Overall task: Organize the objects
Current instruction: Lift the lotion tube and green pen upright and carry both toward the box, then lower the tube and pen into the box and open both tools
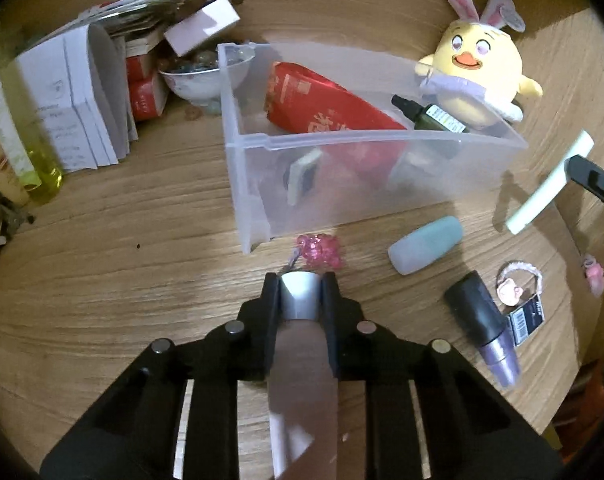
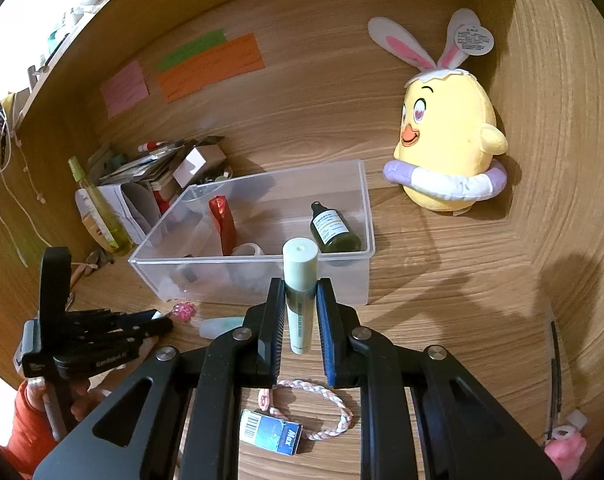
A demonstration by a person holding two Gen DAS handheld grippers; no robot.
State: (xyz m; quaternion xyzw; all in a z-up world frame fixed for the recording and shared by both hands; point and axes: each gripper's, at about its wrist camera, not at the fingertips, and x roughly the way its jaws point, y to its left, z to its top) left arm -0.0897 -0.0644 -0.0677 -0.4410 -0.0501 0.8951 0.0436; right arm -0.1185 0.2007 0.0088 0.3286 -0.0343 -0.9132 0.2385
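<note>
A clear plastic bin [image 1: 381, 168] [image 2: 341, 276] stands mid-desk. It holds a red packet [image 1: 325, 104] [image 2: 222, 220] and a dark green bottle [image 1: 433, 114] [image 2: 333, 228]. My left gripper [image 1: 300, 284] is shut on a pinkish tube with a silver cap [image 1: 300, 296], held above the desk in front of the bin; the gripper also shows in the right wrist view [image 2: 158, 322]. My right gripper [image 2: 300, 292] is shut on a pale green tube [image 2: 299, 292], just before the bin's front wall; the tube also shows in the left wrist view [image 1: 549, 184].
A pink bead charm [image 1: 319, 250], a light blue bottle [image 1: 425, 244] and a black-and-purple tube [image 1: 481, 324] lie on the desk. A braided bracelet [image 2: 325, 400] and small blue box [image 2: 270, 432] lie under my right gripper. A yellow plush chick [image 2: 445, 140] sits behind the bin; papers, boxes [image 1: 86, 92] stand left.
</note>
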